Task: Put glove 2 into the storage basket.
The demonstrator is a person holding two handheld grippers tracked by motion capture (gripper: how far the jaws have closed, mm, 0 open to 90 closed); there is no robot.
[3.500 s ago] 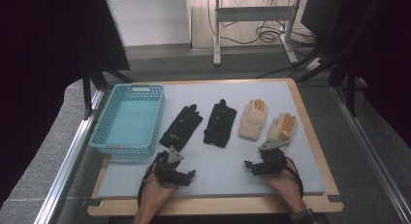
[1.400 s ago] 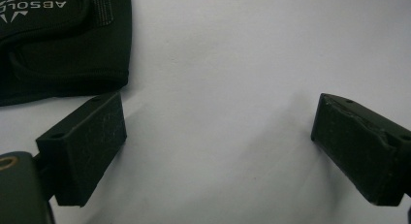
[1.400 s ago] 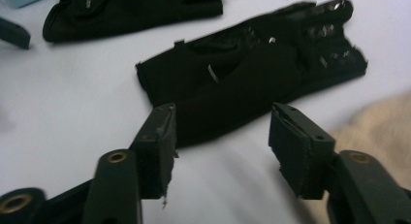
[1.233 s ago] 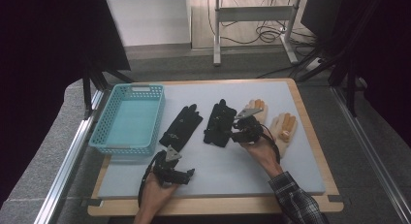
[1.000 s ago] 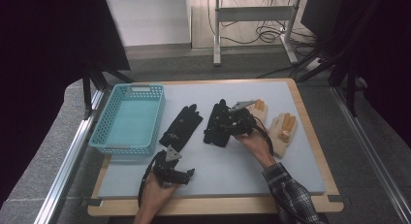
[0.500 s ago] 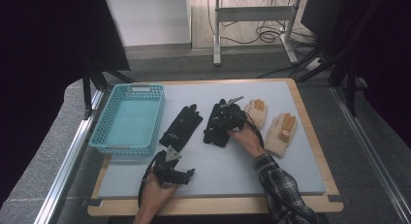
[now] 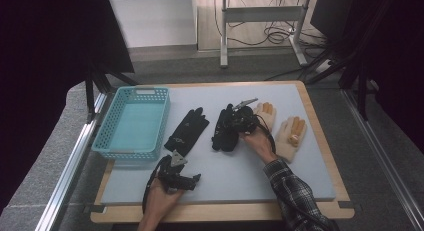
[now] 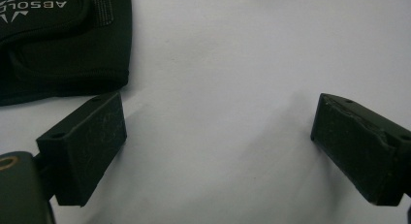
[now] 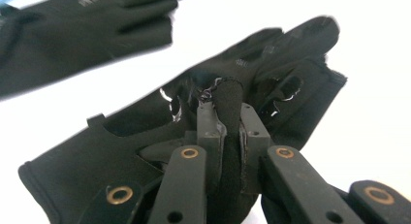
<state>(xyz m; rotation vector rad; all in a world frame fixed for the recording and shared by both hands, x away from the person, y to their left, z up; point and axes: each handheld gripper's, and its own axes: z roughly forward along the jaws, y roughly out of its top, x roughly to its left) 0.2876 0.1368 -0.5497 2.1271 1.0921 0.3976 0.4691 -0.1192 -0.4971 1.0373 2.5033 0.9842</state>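
Note:
Two black gloves lie mid-table. The left black glove [image 7: 187,131] lies flat, palm down; its cuff [image 8: 63,44] sits just beyond my left gripper [image 8: 218,136], which rests open on the mat near the front edge [image 7: 187,180]. My right gripper [image 7: 240,120] is over the right black glove [image 7: 223,136]. In the right gripper view it [image 9: 228,112] is shut on a pinched fold of that glove [image 9: 121,151], with the other black glove [image 9: 72,30] farther off. Two tan gloves [image 7: 265,113] [image 7: 291,136] lie to the right.
A light blue plastic basket [image 7: 131,151] stands at the table's left side, nothing inside it. The white mat [image 7: 240,176] covers the wooden table, with bare room along the front and back. A metal rail runs along the left edge.
My right gripper has travelled from the front right of the table, past the tan gloves, to the right black glove and shut on it. The left gripper has stayed put.

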